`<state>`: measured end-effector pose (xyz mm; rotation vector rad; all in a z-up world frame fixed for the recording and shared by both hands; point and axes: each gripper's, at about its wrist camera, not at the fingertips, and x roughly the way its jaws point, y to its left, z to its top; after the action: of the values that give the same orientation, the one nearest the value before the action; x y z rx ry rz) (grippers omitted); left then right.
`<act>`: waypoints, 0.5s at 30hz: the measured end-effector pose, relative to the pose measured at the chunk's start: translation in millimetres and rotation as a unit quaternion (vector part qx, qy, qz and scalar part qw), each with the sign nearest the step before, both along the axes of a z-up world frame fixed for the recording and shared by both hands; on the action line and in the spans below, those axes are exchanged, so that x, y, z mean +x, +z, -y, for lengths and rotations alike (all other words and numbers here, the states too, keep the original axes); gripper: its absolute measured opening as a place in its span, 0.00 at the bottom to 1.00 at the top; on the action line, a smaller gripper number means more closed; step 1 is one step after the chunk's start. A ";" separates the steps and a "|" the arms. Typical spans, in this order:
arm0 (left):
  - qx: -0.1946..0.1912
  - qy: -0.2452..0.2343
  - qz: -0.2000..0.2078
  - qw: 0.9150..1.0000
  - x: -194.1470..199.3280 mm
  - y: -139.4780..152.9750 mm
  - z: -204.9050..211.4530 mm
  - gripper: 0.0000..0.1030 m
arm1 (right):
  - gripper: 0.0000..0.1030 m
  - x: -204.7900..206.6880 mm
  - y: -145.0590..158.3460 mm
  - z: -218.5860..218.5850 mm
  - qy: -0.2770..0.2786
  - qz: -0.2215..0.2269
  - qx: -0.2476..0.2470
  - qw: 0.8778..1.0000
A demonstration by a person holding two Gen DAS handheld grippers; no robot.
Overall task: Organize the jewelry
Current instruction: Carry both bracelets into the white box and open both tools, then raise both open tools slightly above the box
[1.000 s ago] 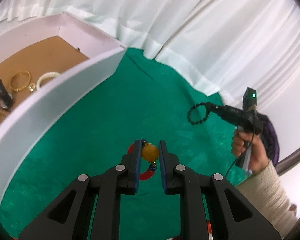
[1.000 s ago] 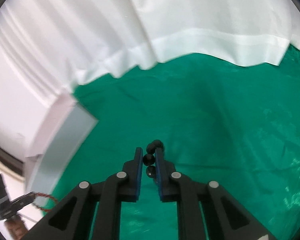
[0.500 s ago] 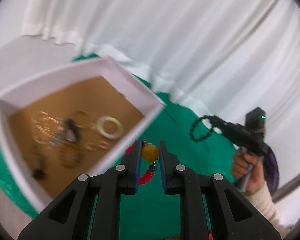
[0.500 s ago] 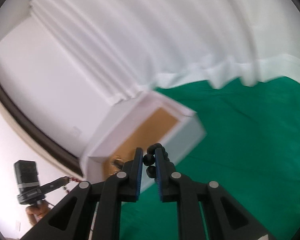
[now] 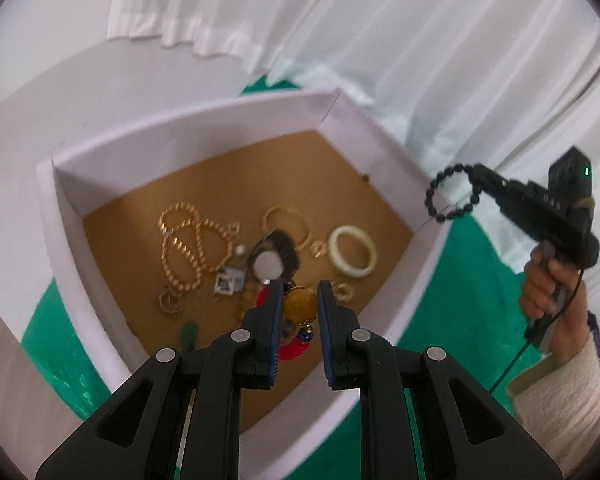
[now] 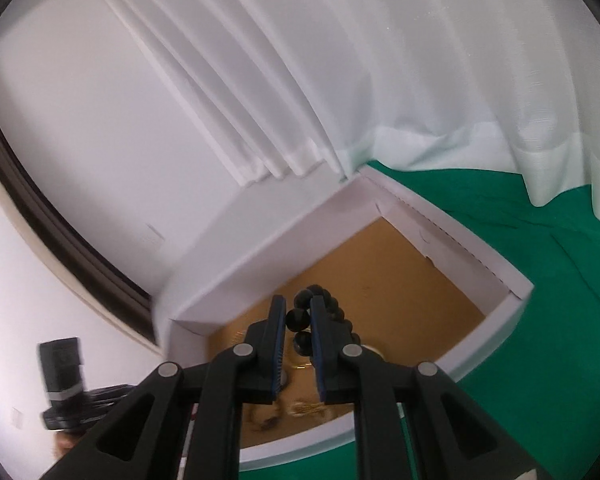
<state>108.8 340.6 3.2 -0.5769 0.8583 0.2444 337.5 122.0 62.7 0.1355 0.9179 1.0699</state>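
My left gripper (image 5: pixel 299 304) is shut on the amber bead of a red-and-amber bracelet (image 5: pixel 299 307) and holds it above the open white box (image 5: pixel 384 148) with a brown floor. In the box lie a gold bead necklace (image 5: pixel 188 244), a white bangle (image 5: pixel 353 257), a thin gold bangle (image 5: pixel 287 224) and several small rings and pendants. My right gripper (image 6: pixel 297 318) is shut on a black bead bracelet (image 6: pixel 324 308) above the same box (image 6: pixel 452 248). That black bracelet (image 5: pixel 448 198) also shows at the right of the left wrist view, hanging over the box's right wall.
The box stands on a green cloth (image 6: pixel 560 320) (image 5: pixel 460 256). White curtains (image 6: pixel 380 60) hang behind it. A white wall and a dark frame (image 6: pixel 40 200) lie to the left. The hand on the other gripper (image 5: pixel 548 280) is at the right.
Both grippers have risen from the green cloth and swung over the box with their bracelets still held. The box's inside now fills both views.
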 end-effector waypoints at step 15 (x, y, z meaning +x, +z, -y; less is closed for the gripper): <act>0.104 0.015 -0.034 0.994 7.7 -16.8 25.2 0.77 | 0.50 -52.2 -56.0 -54.0 0.046 0.040 -0.133 0.989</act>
<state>116.4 315.4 -13.6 -0.3900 0.8778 0.3782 285.3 176.0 6.7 -0.1715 0.9929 1.0196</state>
